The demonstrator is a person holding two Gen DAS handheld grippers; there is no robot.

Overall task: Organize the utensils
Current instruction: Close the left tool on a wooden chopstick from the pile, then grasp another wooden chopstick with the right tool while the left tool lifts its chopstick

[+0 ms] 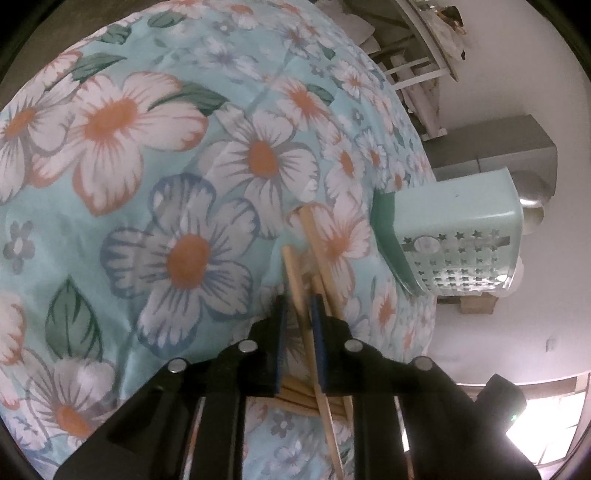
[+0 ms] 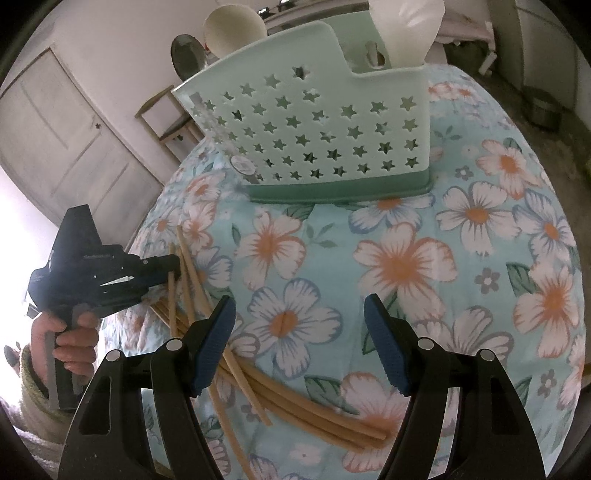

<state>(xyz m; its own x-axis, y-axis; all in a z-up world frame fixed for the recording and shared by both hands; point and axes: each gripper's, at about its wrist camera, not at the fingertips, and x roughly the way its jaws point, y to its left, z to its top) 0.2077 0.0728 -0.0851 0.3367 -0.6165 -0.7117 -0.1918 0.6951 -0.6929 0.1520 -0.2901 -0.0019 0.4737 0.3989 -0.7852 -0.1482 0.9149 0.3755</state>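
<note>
Several wooden chopsticks (image 2: pixel 295 398) lie in a loose pile on the floral tablecloth (image 2: pixel 402 266), just under my right gripper (image 2: pixel 299 306). That gripper hangs open above them with nothing between its pads. A mint caddy (image 2: pixel 314 129) with star holes stands beyond, holding white utensils (image 2: pixel 234 29). At the left, my left gripper (image 2: pixel 173 271) is shut on one chopstick (image 2: pixel 171 295), which stands steeply. In the left wrist view that chopstick (image 1: pixel 293 273) runs between the blue pads of the left gripper (image 1: pixel 299 299), with other chopsticks (image 1: pixel 321 243) lying beside it and the caddy (image 1: pixel 458 236) to the right.
A person's hand (image 2: pixel 70 339) holds the left gripper's handle off the table's left edge. Behind are a white door (image 2: pixel 62 129) and a wooden stool (image 2: pixel 166 114). A metal pot (image 2: pixel 541 110) sits on the floor at far right.
</note>
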